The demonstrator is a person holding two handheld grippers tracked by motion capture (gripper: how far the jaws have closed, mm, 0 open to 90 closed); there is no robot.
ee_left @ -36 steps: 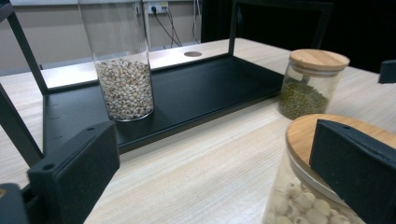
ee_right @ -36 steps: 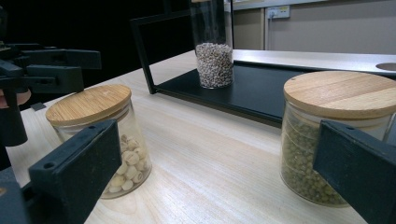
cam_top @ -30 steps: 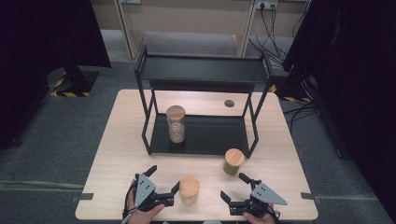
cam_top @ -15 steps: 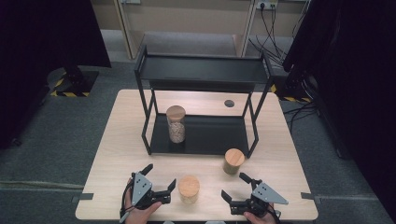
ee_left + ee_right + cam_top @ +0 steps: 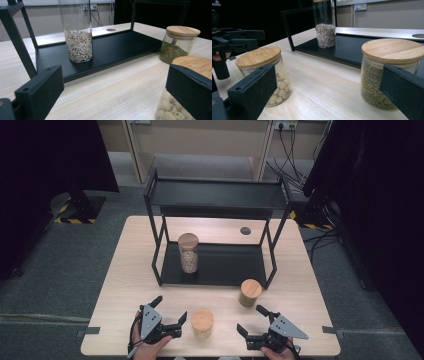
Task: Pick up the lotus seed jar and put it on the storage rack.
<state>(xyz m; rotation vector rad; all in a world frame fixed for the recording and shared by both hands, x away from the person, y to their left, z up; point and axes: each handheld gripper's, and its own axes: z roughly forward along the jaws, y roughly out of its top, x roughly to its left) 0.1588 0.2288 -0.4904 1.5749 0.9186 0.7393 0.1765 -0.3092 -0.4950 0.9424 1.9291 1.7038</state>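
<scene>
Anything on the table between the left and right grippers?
Yes: in the high view, the jar of pale round seeds stands between the left gripper and the right gripper, nearer the left.

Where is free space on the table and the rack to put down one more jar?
The lower shelf is bare to the right of the tall jar, and the top shelf is bare. The table is open left of the rack. It is crowded in front: the pale-seed jar and the green-bean jar stand near both grippers.
</scene>
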